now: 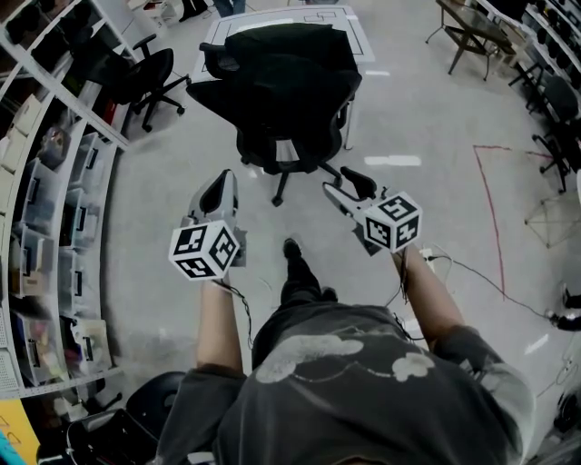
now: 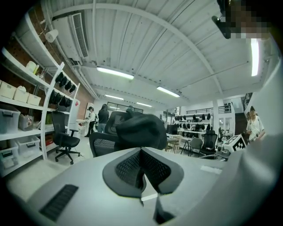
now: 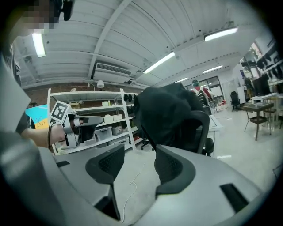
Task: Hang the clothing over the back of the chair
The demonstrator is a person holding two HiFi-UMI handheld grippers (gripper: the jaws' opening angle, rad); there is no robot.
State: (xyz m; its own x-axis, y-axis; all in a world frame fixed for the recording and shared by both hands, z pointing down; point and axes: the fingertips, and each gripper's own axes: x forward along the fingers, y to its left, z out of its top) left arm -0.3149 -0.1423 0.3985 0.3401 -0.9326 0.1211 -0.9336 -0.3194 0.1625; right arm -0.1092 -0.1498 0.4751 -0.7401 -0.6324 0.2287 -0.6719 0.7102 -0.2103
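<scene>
A dark garment (image 1: 281, 54) lies draped over the backrest of a black office chair (image 1: 289, 150) ahead of me. In the left gripper view the garment (image 2: 140, 130) covers the chair top, and in the right gripper view it (image 3: 166, 114) hangs down the backrest. My left gripper (image 1: 218, 186) hovers to the chair's near left, its pads (image 2: 132, 167) closed together with nothing between them. My right gripper (image 1: 349, 184) hovers to the near right, apart from the chair. Its pads (image 3: 170, 167) stand wide apart and empty. Neither gripper touches the garment.
Shelving with storage bins (image 1: 54, 209) runs along the left. A second black chair (image 1: 145, 77) stands by it, and a white table (image 1: 349, 23) sits behind the draped chair. A cable (image 1: 472, 268) and a red floor line (image 1: 490, 209) lie to the right. My foot (image 1: 292, 250) is just behind the chair base.
</scene>
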